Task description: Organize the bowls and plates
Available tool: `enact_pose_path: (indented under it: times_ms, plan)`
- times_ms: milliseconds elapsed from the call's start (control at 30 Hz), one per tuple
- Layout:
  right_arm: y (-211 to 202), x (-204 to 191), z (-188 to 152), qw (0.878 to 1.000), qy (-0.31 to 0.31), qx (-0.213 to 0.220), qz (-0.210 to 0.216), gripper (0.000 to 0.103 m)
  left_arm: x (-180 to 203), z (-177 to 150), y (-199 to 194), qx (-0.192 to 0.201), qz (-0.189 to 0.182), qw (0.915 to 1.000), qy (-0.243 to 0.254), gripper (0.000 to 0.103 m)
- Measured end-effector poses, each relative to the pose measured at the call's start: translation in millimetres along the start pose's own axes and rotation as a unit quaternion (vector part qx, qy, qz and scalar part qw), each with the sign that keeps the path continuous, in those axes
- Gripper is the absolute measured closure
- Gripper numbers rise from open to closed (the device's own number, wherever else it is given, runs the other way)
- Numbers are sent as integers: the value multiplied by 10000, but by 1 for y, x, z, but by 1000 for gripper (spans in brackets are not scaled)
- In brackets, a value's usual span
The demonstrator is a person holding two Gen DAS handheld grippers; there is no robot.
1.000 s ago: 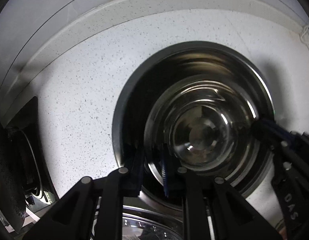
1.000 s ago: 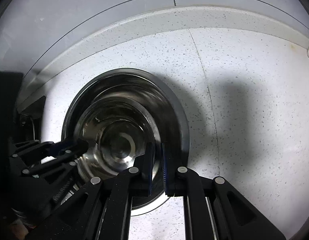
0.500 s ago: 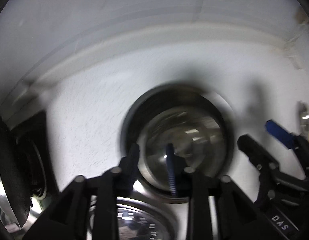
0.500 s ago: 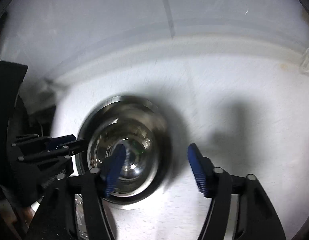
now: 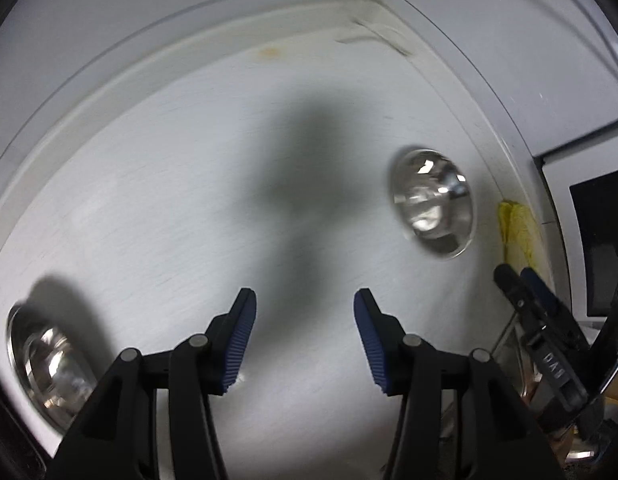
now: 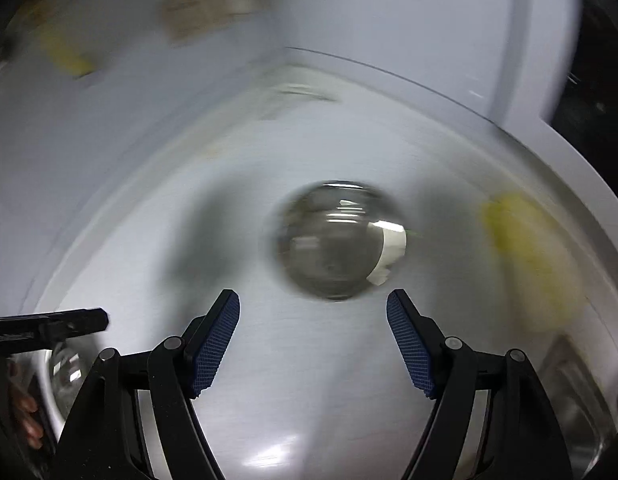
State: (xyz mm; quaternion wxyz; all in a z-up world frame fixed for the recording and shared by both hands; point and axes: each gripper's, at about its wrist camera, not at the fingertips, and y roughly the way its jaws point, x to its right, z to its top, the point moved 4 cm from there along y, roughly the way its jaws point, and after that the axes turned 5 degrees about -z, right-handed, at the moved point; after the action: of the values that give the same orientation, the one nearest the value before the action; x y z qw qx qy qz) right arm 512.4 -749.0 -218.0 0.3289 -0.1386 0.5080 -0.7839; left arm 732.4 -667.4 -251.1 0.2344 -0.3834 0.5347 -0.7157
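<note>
We hold both the left gripper (image 5: 305, 320) and right gripper (image 6: 313, 320), jaws just opened and empty, spread to take the steel bowl (image 6: 337, 240) lying just ahead of our right jaws.

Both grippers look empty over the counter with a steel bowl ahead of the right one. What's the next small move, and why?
Probably ease the right gripper forward and down to straddle the near rim of the small steel bowl. Its jaws have just been opening, nothing sits between them, and the bowl stands alone on the white counter just ahead. The left gripper is open and empty too, but farther from that bowl.
</note>
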Motion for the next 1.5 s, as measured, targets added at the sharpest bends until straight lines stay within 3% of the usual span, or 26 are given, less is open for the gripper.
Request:
enact_pose_path:
  times_ms: [200,500,533,567,600,633,667,800,967,1167,1367,1500]
  plan:
    - [42,40,21,9993,292,-236,-45,32,59,26,55,-218,315,9988,293,54]
    - [92,45,47,9980,304,-523,192,32,73,46,112,-532,610,9967,99,55]
    - [96,45,46,9977,286,-580,205,35,71,47,117,-565,611,9965,55,55]
    - [100,44,45,9974,275,-630,200,45,68,47,120,-575,593,9966,-8,57]
    - [105,43,44,9970,265,-700,222,54,65,46,123,-588,562,9967,-76,69]
    - [109,44,40,9963,289,-763,281,79,63,45,128,-660,457,9967,-138,80]
    - [111,42,36,9946,368,-823,522,94,61,43,129,-725,266,9968,-209,85]
    - [108,31,27,9941,157,-908,574,94,55,36,124,-730,274,9966,-273,87]
    - [86,18,9,9938,95,-895,649,94,38,14,98,-638,234,9974,-223,88]
    - [44,-20,-9,9938,-165,-737,821,93,6,-15,39,-340,355,9987,-151,87]
    - [-5,-89,-31,9892,-669,-572,1173,93,-52,-62,-33,68,427,9976,-532,87]
    - [-43,-155,-52,9806,-1269,-424,1435,93,-111,-91,-89,398,498,9940,-894,87]
